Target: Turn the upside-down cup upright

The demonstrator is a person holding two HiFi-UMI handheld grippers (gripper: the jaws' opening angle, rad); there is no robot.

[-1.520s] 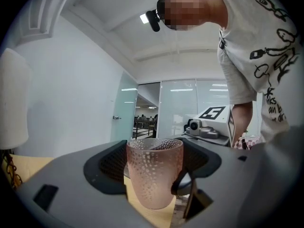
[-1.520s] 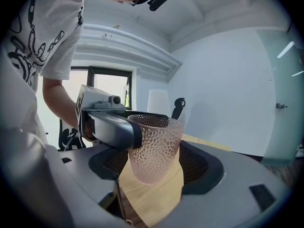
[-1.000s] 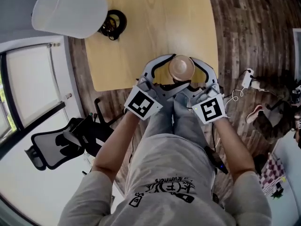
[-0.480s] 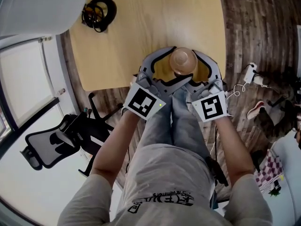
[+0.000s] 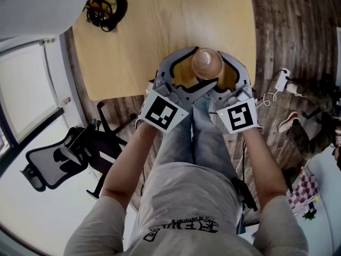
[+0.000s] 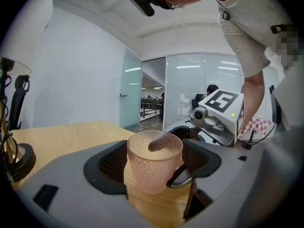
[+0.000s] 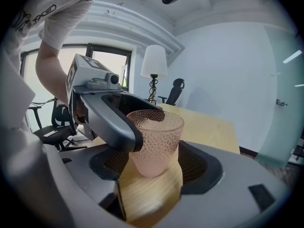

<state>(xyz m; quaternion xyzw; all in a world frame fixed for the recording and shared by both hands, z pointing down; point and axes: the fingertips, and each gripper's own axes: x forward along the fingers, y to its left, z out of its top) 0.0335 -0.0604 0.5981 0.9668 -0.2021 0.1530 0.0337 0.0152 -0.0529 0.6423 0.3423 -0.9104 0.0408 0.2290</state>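
- Surface [image 5: 160, 31]: we note a pale wood top. The person stands at its near edge.
- Person [image 5: 186, 196]: grey shirt, both forearms reaching forward, one tool in each hand, and both tools meet over the near edge.
- Lamp [image 7: 154, 61]: white shade on a dark twisted stem. Its black round base [image 5: 106, 7] sits by the left edge of the surface, with cable looped on it.
- Office chair [image 5: 58, 161]: black, on the floor off the left edge, well apart from the work.
- Left tool [image 6: 154, 163]: its own view shows the jaws spread wide, a black ribbed pad on each side and the cup standing between them. We see no pad pressing on the glass. Its marker cube [image 5: 162, 113] sits over the hand.
- Right tool [image 7: 154, 167]: same reading, with the jaws standing wide and the cup between the pads. One grey jaw of the left tool crosses in front and lies against the cup's left side. Marker cube [image 5: 238, 116] is over the hand.
- Cup [image 5: 206, 63]: pink dimpled glass, mouth up and wider than the foot. The foot rests on the surface close to the near edge, right of that edge's middle. It stands straight, ringed by both tools' jaws.
- We cannot tell whether any other jaw touches the glass.
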